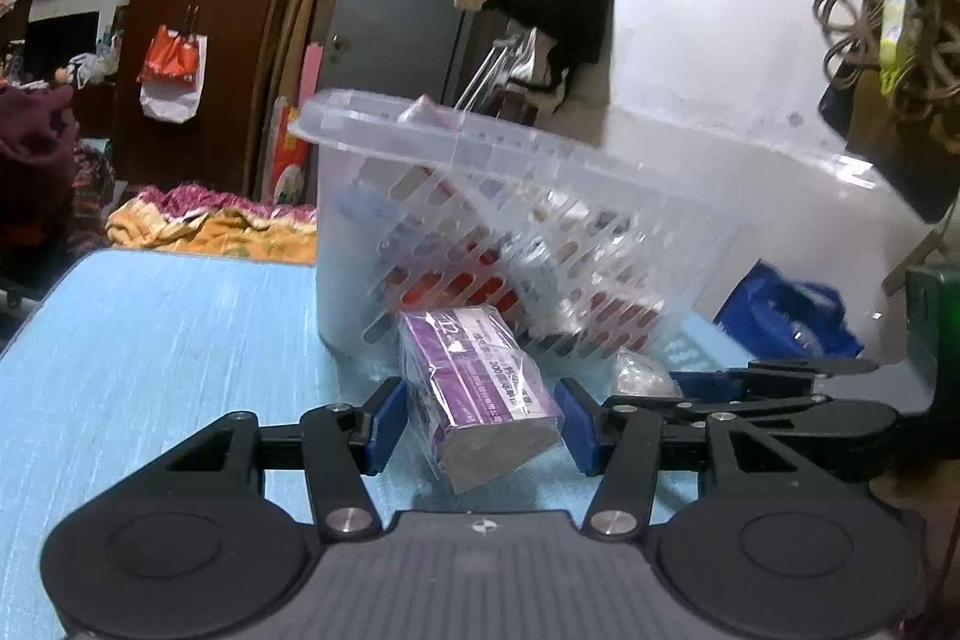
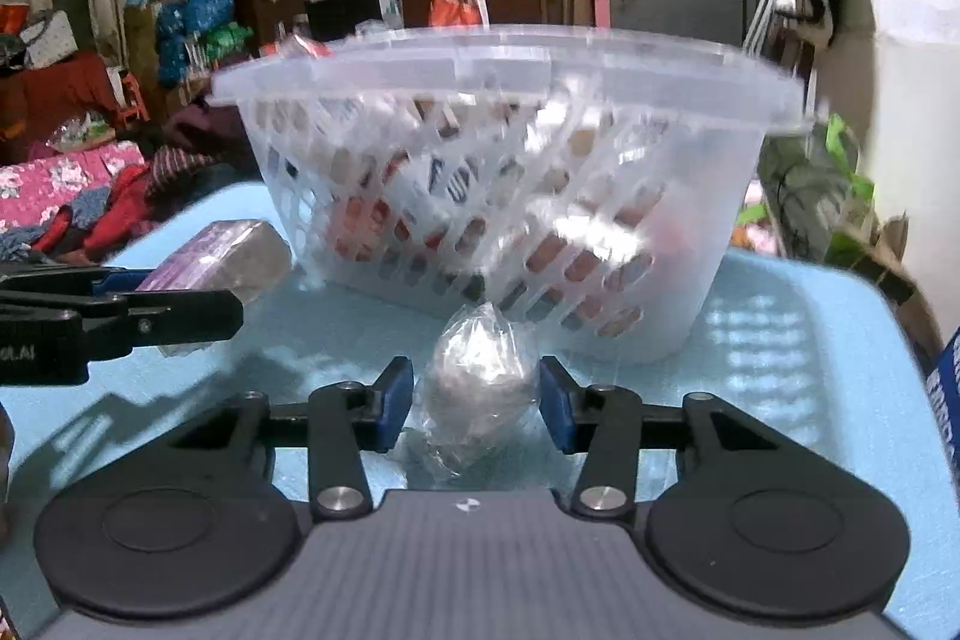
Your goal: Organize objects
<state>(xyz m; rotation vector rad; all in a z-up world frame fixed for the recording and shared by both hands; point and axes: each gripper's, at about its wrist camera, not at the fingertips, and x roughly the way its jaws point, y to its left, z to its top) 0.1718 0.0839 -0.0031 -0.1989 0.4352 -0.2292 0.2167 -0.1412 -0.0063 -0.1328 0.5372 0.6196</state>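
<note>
The left gripper (image 1: 477, 421), low in the left wrist view, has its blue pads at either side of a purple pack (image 1: 480, 388) wrapped in clear film; the left pad (image 1: 384, 424) appears to touch the wrap, while a narrow gap seems to remain at the right pad, so a firm grasp cannot be confirmed. The right gripper (image 2: 477, 403), low centre in its own view, brackets a clear-wrapped bundle (image 2: 480, 376), greyish-white and roughly egg-shaped; its pads stand just beside the film, and contact cannot be settled either. Both items rest on the blue table (image 1: 150, 340) directly in front of a translucent slotted basket (image 2: 498, 196), which fills mid-frame and already holds red and mixed packages. The two grippers work close together: the right one's linkage appears at the right edge of the left view, beside the pack. Probable risks: the loose, glossy film may slide or crumple so that only wrap is gripped and the contents drop on lifting; the neighbouring tools may collide; and a lifted item may strike the basket's overhanging rim.
</note>
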